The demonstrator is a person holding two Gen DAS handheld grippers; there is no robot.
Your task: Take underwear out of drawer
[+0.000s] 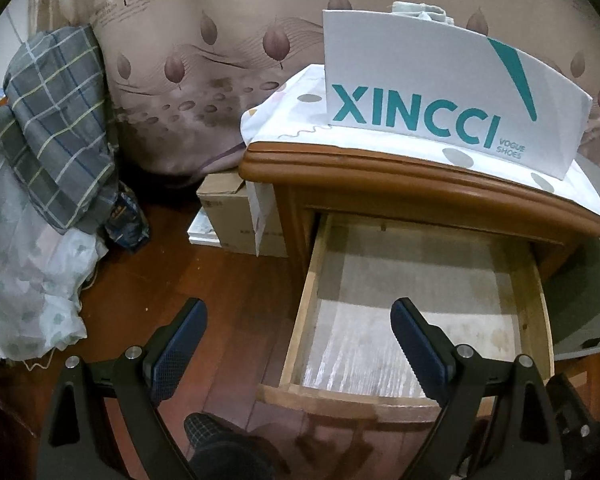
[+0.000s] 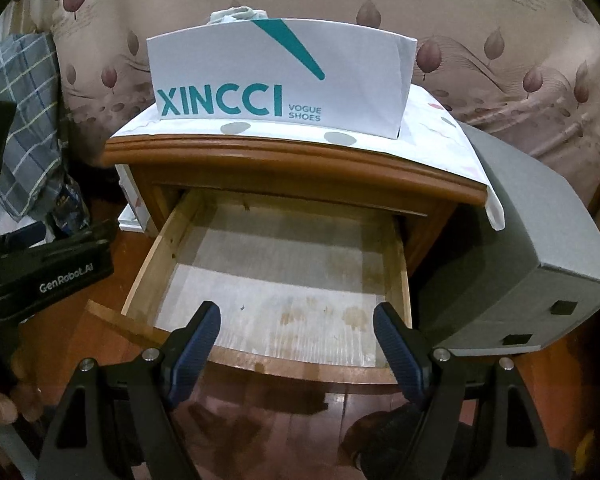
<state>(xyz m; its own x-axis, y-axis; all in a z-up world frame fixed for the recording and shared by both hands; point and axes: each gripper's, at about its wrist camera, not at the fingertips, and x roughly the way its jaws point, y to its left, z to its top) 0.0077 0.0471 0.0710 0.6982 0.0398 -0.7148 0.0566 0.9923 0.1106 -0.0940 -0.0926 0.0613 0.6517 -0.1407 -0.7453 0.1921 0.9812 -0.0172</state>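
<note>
Checking: drawer is standing pulled out — bare liner, no underwear showing.
Claws: left gripper and right gripper are both hanging apart, empty.
Underwear: possibly the pale cloth peeking from the far shoe box — cannot tell.

the drawer is pulled out from the front of the night stand. a cloth lies on top of the night stand, and a shoe box stands on the cloth. something soft pokes out of the top of the box. a big box sits on the floor right of the night stand. a cardboard box sits left of it. a bed is behind.
</note>
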